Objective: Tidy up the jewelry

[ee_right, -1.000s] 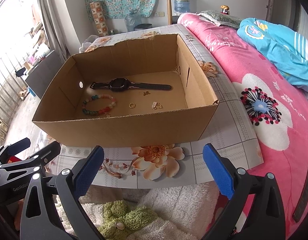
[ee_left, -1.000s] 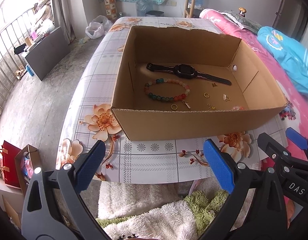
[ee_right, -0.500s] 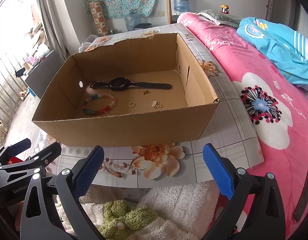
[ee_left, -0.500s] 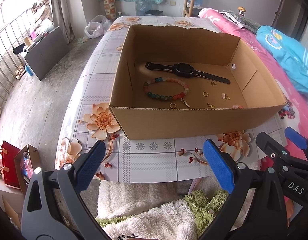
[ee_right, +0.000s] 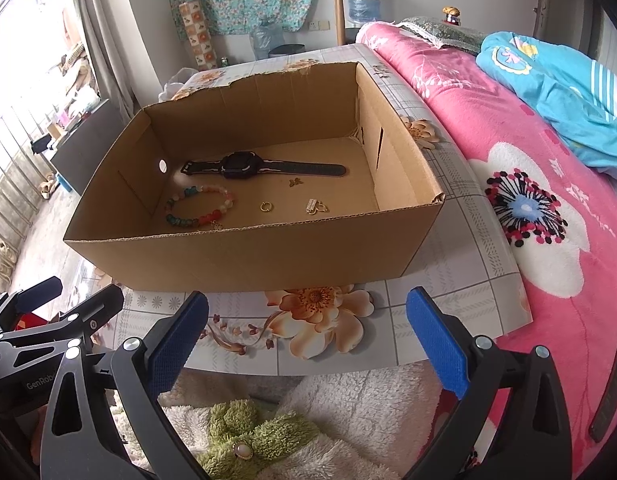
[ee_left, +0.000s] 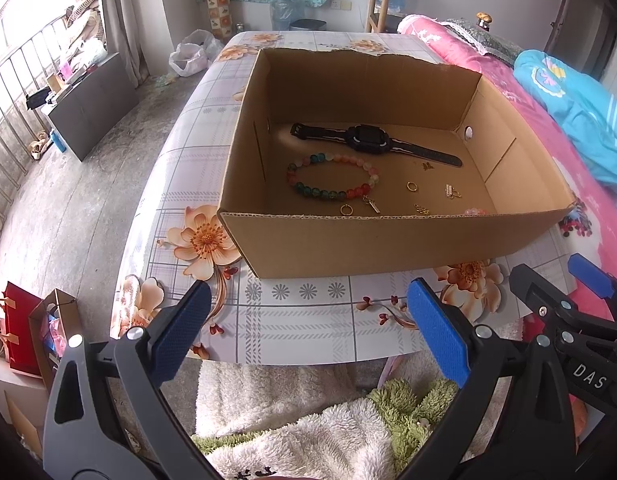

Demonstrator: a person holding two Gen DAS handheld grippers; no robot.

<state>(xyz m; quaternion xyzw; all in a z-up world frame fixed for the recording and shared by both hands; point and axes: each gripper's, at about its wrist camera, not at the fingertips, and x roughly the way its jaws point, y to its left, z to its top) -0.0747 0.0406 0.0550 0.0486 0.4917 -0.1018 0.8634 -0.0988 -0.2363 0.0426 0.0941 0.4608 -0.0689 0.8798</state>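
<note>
Counter: floral counter [ee_left: 308,320] beside the bed, carrying a cardboard box [ee_left: 388,240].
My left tool [ee_left: 308,336]: spread, empty.
Box: bead bracelet [ee_left: 332,178], watch [ee_left: 368,142], rings all inside; sorting progress unclear.
My right tool [ee_right: 308,332]: spread, empty.

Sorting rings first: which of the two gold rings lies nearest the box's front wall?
The gold ring beside the beaded bracelet's charm; the other ring lies farther back.

To your right lies a pink floral blanket [ee_right: 548,184] with a blue quilt [ee_right: 556,92] on it; a red bag [ee_left: 18,328] stands on the floor left of the surface's [ee_left: 308,320] near corner.
</note>
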